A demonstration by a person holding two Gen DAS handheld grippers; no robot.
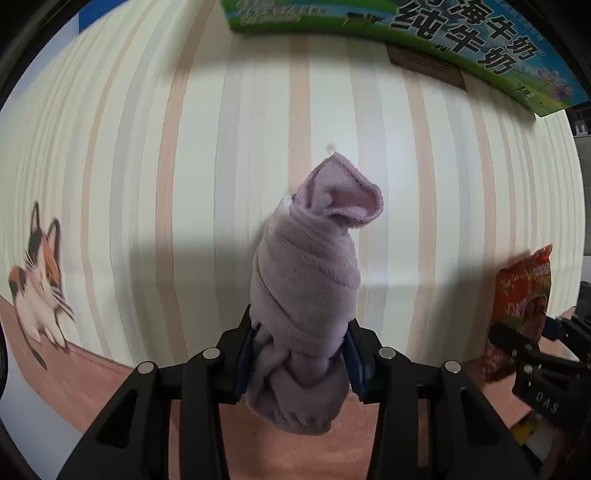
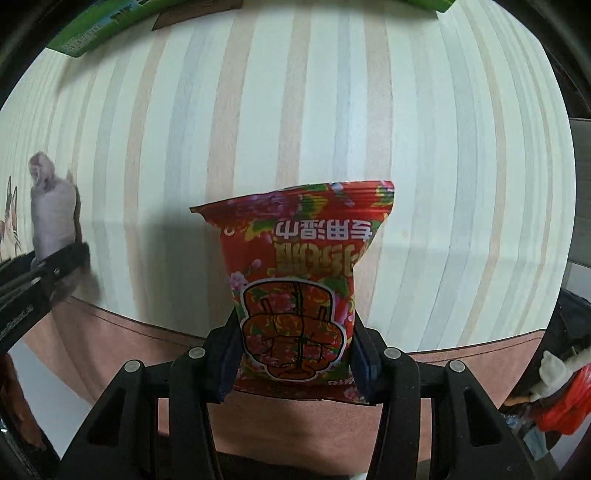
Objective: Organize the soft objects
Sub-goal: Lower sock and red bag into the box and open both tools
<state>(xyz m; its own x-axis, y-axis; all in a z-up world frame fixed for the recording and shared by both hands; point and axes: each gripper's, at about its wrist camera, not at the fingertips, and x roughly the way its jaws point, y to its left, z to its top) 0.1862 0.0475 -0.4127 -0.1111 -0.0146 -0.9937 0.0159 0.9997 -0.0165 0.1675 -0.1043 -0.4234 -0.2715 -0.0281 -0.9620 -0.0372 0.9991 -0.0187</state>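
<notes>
My left gripper (image 1: 299,354) is shut on a rolled lilac cloth (image 1: 306,280), which stands up between the fingers above the striped tablecloth (image 1: 155,184). My right gripper (image 2: 295,354) is shut on a red flowered wet-wipe packet (image 2: 299,280), held upright above the same cloth. The packet (image 1: 521,306) and the right gripper (image 1: 543,365) show at the right edge of the left wrist view. The lilac cloth (image 2: 51,210) and the left gripper (image 2: 44,273) show at the left edge of the right wrist view.
A green and blue milk carton box (image 1: 461,48) stands at the far edge of the table; it also shows in the right wrist view (image 2: 107,26). A cat picture (image 1: 37,280) is printed on the tablecloth at left. A pink border (image 2: 147,354) runs along the near edge. Red and white clutter (image 2: 557,391) lies at far right.
</notes>
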